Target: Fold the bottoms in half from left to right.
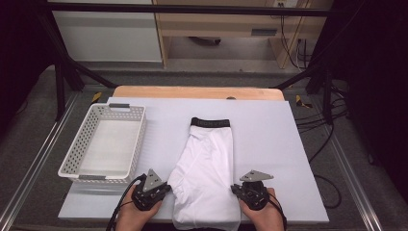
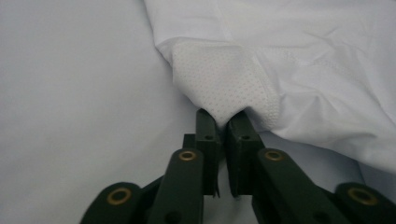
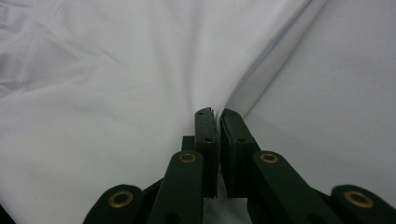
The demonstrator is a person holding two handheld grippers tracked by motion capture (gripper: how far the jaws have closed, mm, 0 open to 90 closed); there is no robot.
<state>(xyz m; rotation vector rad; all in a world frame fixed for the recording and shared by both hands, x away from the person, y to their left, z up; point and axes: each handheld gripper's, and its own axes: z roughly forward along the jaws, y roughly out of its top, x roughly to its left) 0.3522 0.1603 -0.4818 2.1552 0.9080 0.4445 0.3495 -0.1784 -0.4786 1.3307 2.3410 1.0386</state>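
**Shorts pinched at both near edges**

Shorts [image 1: 206, 168], white with a black waistband [image 1: 210, 123], are laid flat on the white sheet [image 1: 269, 144] that covers the table, waistband at the far end, the leg ends at the near edge. A white basket [image 1: 103, 144] is placed well to their left, apart from them.

The left gripper [image 1: 161, 188] is held at the shorts' near left edge. In the left gripper view its jaws are seen closed on a corner of dotted mesh fabric [image 2: 224, 86], which is drawn up into a peak between the pads.

The right gripper [image 1: 239, 189] is held at the near right edge. In the right gripper view its jaws are seen closed on the folded side edge [image 3: 243, 79] of the shorts, the cloth being pulled taut toward the pads.

Both hands are seen at the bottom of the high view.
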